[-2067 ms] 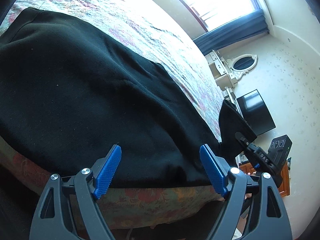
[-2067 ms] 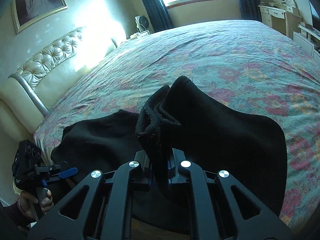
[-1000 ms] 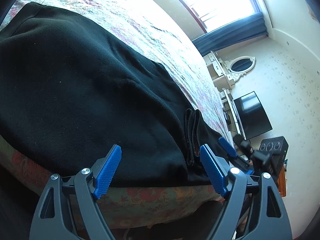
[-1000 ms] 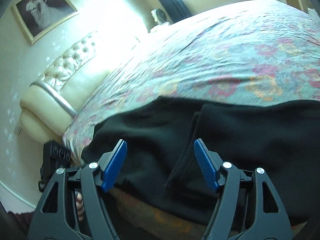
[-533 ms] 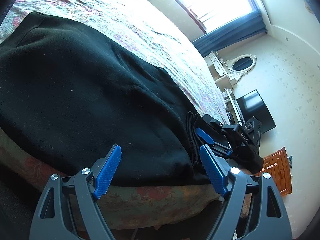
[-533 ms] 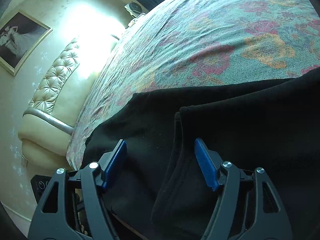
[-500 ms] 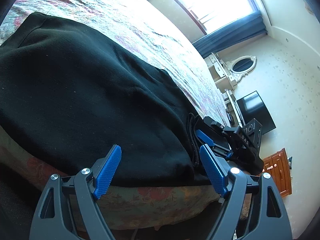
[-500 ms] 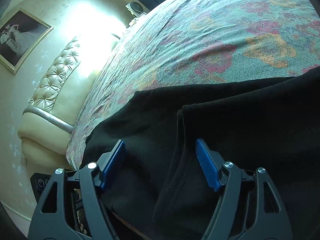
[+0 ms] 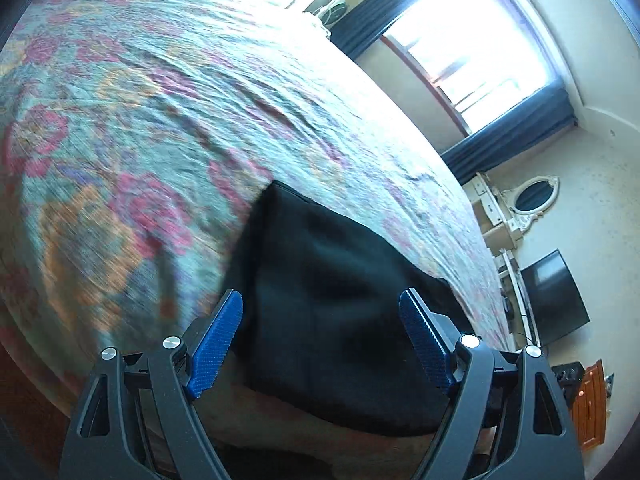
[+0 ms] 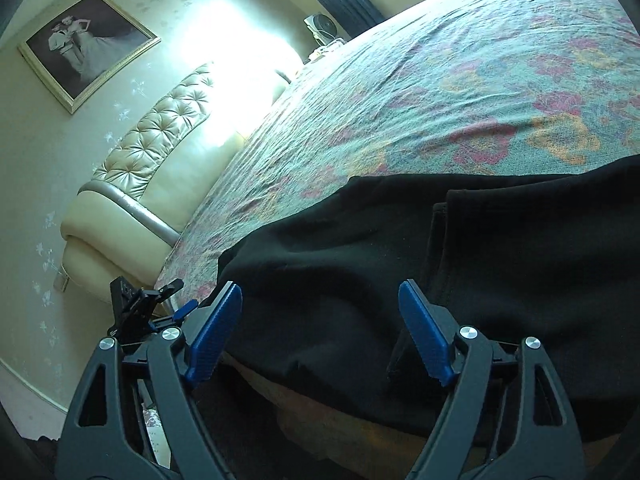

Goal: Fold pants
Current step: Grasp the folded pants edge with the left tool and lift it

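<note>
The black pants (image 9: 336, 312) lie folded on the flowered bedspread (image 9: 140, 128) at the bed's near edge. In the right wrist view the pants (image 10: 360, 264) show a second layer (image 10: 540, 248) laid over them from the right, with its hem edge running down the middle. My left gripper (image 9: 320, 344) is open and empty, held just off the near end of the pants. My right gripper (image 10: 320, 332) is open and empty over the near edge of the pants. The left gripper also shows in the right wrist view (image 10: 156, 308), off the bed's left corner.
A cream tufted headboard (image 10: 152, 152) and a framed picture (image 10: 88, 48) stand on the left. A bright window (image 9: 472, 48) with dark curtains is at the far side. A dresser with an oval mirror (image 9: 536, 200), a black TV (image 9: 556, 296) and a wooden cabinet (image 9: 588, 404) stand on the right.
The right gripper let go of the pant leg end and laid it over the pants. Both grippers have pulled back. The left gripper has swung left and away, so the pants look smaller.
</note>
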`<state>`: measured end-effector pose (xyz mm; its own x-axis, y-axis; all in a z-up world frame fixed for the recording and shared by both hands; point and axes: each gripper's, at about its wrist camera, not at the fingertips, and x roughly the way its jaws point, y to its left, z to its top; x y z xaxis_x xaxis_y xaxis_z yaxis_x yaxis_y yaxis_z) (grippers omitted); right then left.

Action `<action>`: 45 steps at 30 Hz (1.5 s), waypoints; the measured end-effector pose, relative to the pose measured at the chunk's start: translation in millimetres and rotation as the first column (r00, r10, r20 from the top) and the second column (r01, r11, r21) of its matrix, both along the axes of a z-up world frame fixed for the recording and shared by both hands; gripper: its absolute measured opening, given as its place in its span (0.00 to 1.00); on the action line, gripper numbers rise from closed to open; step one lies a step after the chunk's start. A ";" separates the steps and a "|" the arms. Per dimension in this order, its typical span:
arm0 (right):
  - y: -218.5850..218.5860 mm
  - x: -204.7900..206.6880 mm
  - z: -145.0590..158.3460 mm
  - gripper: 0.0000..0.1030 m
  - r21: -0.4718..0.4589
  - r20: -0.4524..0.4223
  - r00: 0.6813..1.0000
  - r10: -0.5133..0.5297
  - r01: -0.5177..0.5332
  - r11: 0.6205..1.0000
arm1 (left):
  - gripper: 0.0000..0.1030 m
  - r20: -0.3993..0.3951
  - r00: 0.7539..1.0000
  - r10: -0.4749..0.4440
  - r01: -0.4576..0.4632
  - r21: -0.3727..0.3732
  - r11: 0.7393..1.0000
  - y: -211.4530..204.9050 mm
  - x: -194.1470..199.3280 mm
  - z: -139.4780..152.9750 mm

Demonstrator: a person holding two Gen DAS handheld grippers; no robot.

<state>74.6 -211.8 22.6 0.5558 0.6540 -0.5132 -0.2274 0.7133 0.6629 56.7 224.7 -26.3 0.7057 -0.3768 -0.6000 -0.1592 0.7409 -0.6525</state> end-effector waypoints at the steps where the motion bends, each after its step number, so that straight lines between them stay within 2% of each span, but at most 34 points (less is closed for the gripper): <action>1: 1.4 -1.7 -2.3 0.79 0.002 -0.011 1.000 0.007 -0.007 1.000 | 0.77 -0.010 1.000 -0.007 0.007 -0.021 1.000 8.6 5.1 -5.3; 5: 6.6 -7.8 -16.7 0.79 0.015 -0.066 0.998 0.016 -0.015 1.000 | 0.77 -0.054 0.997 -0.046 0.042 -0.074 0.996 26.4 24.9 -24.5; 7: 8.3 -11.5 -23.4 0.79 0.020 -0.090 0.996 0.012 -0.010 1.000 | 0.77 -0.067 0.995 -0.073 0.069 -0.057 0.996 26.1 34.5 -30.3; 10: 13.1 -17.5 -27.6 0.79 0.024 -0.111 0.993 0.025 -0.023 0.999 | 0.86 -0.060 0.988 -0.140 0.136 -0.068 0.988 19.3 44.7 -33.7; 11: 15.8 -19.7 -27.0 0.79 0.017 -0.112 0.993 0.024 -0.023 1.000 | 0.86 -0.069 0.987 -0.148 0.144 -0.062 0.988 17.5 45.5 -32.0; 14: 31.0 -25.4 -20.4 0.79 -0.024 -0.086 0.994 0.059 -0.062 0.998 | 0.86 -0.062 0.994 -0.089 0.084 -0.077 0.993 24.6 36.9 -26.1; 16: 40.4 -25.4 -18.2 0.79 -0.014 -0.084 0.992 0.094 -0.095 0.995 | 0.86 -0.025 0.999 -0.020 0.016 -0.127 0.992 33.5 22.9 -23.3; 18: 50.9 -23.8 -16.9 0.79 -0.008 -0.090 0.989 0.119 -0.120 0.993 | 0.86 -0.015 1.000 0.004 -0.007 -0.237 0.971 36.6 8.5 -26.6; 20: 61.2 -22.0 -16.5 0.79 -0.005 -0.093 0.985 0.143 -0.144 0.990 | 0.86 -0.014 1.000 0.005 -0.009 -0.343 0.939 34.1 -5.1 -32.5; 24: 72.6 -19.2 -18.5 0.79 -0.009 -0.100 0.980 0.172 -0.174 0.985 | 0.86 -0.040 0.999 -0.013 -0.009 -0.493 0.870 31.8 -20.8 -45.5; 28: 78.0 -19.3 -20.2 0.79 -0.007 -0.109 0.977 0.181 -0.182 0.983 | 0.86 -0.049 0.999 -0.013 -0.019 -0.591 0.806 32.8 -33.1 -51.2; 30: 80.4 -18.3 -23.9 0.79 -0.010 -0.123 0.975 0.183 -0.186 0.983 | 0.86 -0.060 0.998 -0.034 -0.009 -0.603 0.798 27.2 -35.1 -51.1; 34: 80.9 -18.8 -29.8 0.79 -0.001 -0.142 0.973 0.184 -0.186 0.983 | 0.86 -0.061 0.996 -0.059 0.013 -0.579 0.815 14.2 -30.9 -45.4; 36: 81.9 -19.5 -30.3 0.79 -0.002 -0.145 0.972 0.185 -0.187 0.982 | 0.86 -0.071 0.997 -0.014 -0.029 -0.569 0.822 15.0 -25.6 -46.5; 38: 81.7 -21.3 -30.8 0.79 -0.005 -0.146 0.972 0.187 -0.189 0.982 | 0.86 -0.067 0.997 0.041 -0.072 -0.579 0.813 22.1 -24.5 -48.7; 40: 81.8 -22.9 -31.7 0.79 -0.006 -0.149 0.971 0.186 -0.189 0.982 | 0.86 -0.051 0.997 0.065 -0.082 -0.569 0.819 26.3 -18.8 -47.9; 44: 83.9 -24.3 -34.3 0.79 -0.009 -0.155 0.971 0.183 -0.186 0.982 | 0.84 -0.058 0.997 0.046 -0.067 -0.457 0.887 15.3 -11.9 -37.5; 45: 84.3 -24.5 -34.7 0.79 -0.010 -0.157 0.971 0.182 -0.186 0.983 | 0.80 -0.051 0.997 0.051 -0.068 -0.421 0.905 11.4 -11.0 -33.3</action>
<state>50.0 -127.5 -12.1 0.3401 0.7236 -0.6006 -0.2523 0.6855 0.6830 45.8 236.1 -59.6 0.7148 -0.5585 -0.4209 -0.2253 0.3859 -0.8946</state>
